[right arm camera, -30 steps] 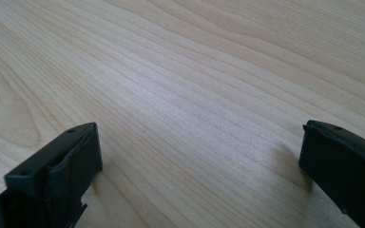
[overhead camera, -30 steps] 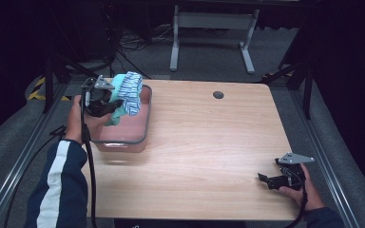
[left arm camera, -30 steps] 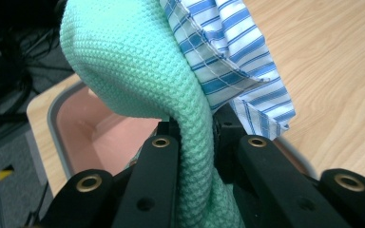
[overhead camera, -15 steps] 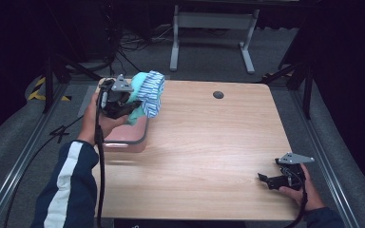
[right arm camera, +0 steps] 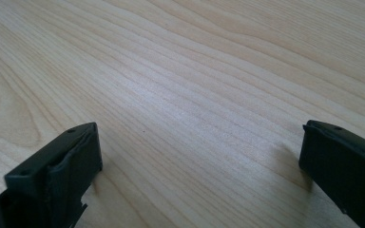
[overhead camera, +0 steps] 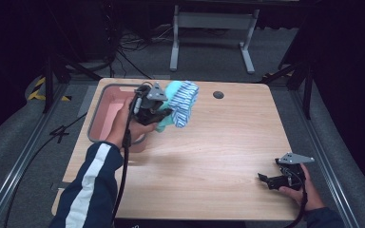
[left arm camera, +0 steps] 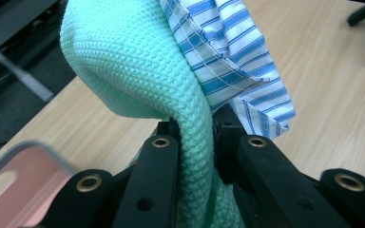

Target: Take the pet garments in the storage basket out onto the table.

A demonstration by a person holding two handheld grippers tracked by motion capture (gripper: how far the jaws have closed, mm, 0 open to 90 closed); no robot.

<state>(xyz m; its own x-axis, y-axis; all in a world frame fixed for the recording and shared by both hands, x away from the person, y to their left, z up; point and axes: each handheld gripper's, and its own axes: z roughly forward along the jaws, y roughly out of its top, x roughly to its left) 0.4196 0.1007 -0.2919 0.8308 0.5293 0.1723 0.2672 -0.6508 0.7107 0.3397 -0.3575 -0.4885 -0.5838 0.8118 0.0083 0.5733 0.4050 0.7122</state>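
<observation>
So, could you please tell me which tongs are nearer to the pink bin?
The left. The left tongs hang just past the pink bin's right edge, shut on the green knit cloth. The right tongs rest open at the table's near right corner.

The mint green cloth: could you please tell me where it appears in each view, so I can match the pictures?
High view: the mint green cloth is upper left of centre, clamped in the left tool, beside the striped cloth.
Left gripper view: it runs from the top centre down between the black jaws.
Right gripper view: no cloth here, just jaws wide apart over the table.
Shared landmark: the wooden table.
</observation>
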